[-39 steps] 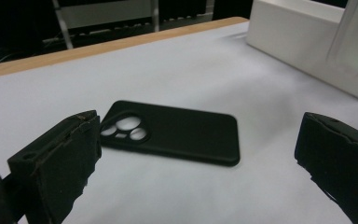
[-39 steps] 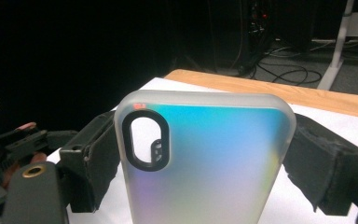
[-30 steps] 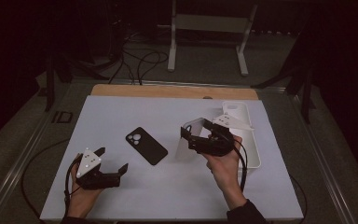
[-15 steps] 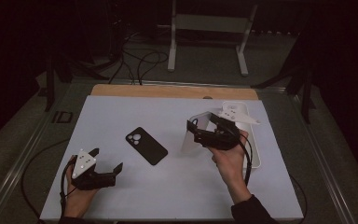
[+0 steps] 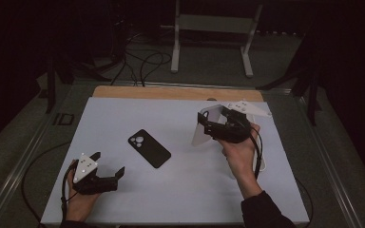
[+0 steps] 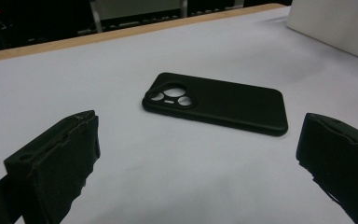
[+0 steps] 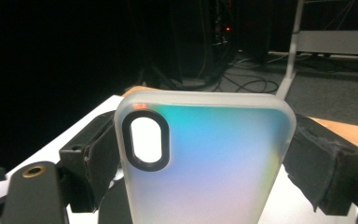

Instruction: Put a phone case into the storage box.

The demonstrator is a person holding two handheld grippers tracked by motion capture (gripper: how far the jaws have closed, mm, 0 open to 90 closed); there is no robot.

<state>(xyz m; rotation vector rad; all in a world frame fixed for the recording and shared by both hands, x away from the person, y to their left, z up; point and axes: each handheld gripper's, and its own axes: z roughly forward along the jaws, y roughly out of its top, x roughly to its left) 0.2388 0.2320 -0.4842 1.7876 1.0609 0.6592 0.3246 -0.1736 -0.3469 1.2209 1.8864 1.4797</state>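
The right gripper (image 5: 212,124) pinches a frosted translucent phone case (image 7: 205,158) upright at centre right, lifted for carrying; the left gripper (image 5: 108,167), fingers spread, faces the black phone case (image 6: 216,102) lying mid-tabletop.

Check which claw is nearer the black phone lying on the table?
Left. The left claw sits open just short of the black phone, aimed at it. The right claw is farther off, raised, gripping a frosted phone case.
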